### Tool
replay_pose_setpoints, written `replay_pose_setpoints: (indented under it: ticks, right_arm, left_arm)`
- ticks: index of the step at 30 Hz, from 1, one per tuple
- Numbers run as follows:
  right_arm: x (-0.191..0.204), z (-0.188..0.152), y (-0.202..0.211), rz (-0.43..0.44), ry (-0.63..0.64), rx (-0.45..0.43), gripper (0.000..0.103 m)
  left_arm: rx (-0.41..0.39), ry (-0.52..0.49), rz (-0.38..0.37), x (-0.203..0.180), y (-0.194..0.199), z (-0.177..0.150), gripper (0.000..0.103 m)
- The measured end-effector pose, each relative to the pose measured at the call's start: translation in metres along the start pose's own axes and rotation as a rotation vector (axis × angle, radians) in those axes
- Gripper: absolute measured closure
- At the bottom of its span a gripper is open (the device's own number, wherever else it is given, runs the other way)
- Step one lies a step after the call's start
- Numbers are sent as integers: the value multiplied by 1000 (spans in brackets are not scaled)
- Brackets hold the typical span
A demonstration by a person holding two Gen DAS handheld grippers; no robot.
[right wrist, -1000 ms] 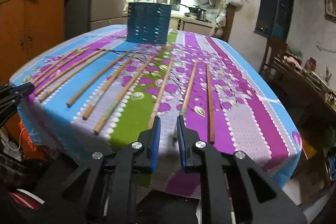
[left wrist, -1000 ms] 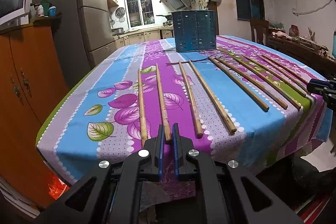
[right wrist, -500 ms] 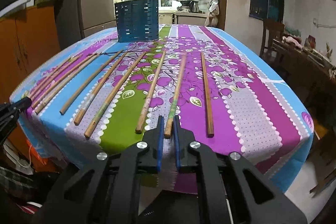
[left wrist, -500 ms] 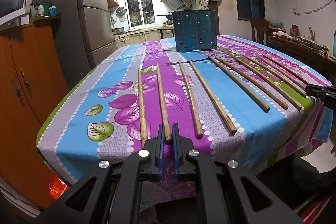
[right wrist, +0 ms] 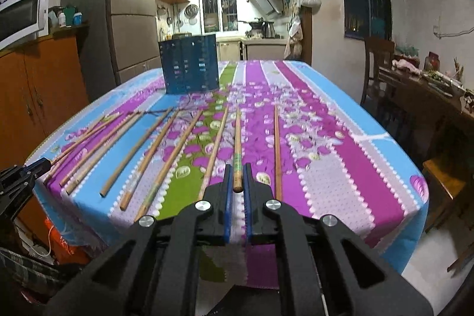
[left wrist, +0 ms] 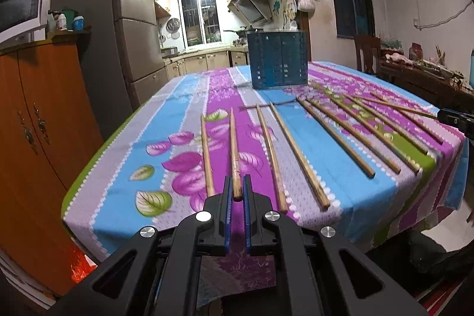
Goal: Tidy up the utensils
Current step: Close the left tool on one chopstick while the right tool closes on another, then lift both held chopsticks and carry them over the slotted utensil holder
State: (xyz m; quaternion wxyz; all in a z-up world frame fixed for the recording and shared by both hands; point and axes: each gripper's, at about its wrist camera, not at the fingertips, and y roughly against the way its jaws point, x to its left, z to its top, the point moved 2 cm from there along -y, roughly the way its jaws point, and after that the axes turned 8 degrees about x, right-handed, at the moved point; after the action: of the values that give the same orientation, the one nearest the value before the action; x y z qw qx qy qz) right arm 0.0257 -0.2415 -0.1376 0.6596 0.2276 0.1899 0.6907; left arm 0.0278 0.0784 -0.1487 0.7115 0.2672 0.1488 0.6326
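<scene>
Holding one chopstick in each tool, you have both sets of jaws drawn narrow on wood. Your left gripper (left wrist: 236, 193) is clamped on the near end of a brown chopstick (left wrist: 234, 150), the second from the left in the row, whose shaft runs away from you over the purple stripe of the tablecloth (left wrist: 118, 191). A plain chopstick (left wrist: 206, 153) lies just beside it on the left, and two more (left wrist: 271, 156) lie to its right, all pointing toward the far side of the bench. Your right gripper (right wrist: 237, 179) is pinched on the near end of a chopstick with a green band (right wrist: 237, 144); its held end sits a little above the cloth, while the far tip's contact with the cloth cannot be told. Another chopstick (right wrist: 277, 150) lies just to its right and a further one (right wrist: 217, 144) just to its left, with the rest of the row (right wrist: 154, 150) fanned out across the left half of the bench. A dark blue utensil holder (right wrist: 189, 67) stands upright at the far side of the bench, well apart from both held sticks. From the left camera, the tip of your right gripper shows at the right edge (left wrist: 456, 119); from the right camera, the left gripper sits at the left edge (right wrist: 26, 176).
</scene>
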Motion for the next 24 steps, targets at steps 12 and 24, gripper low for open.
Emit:
replay_pose_setpoints:
  ticks: [12, 24]
  right_arm:
    - [1, 38, 30, -6, 70, -162, 98]
    - [6, 85, 42, -5, 156, -254, 98]
  left_arm:
    - [-114, 6, -42, 6, 31, 44, 95]
    - [-186, 35, -128, 33, 43, 115, 95]
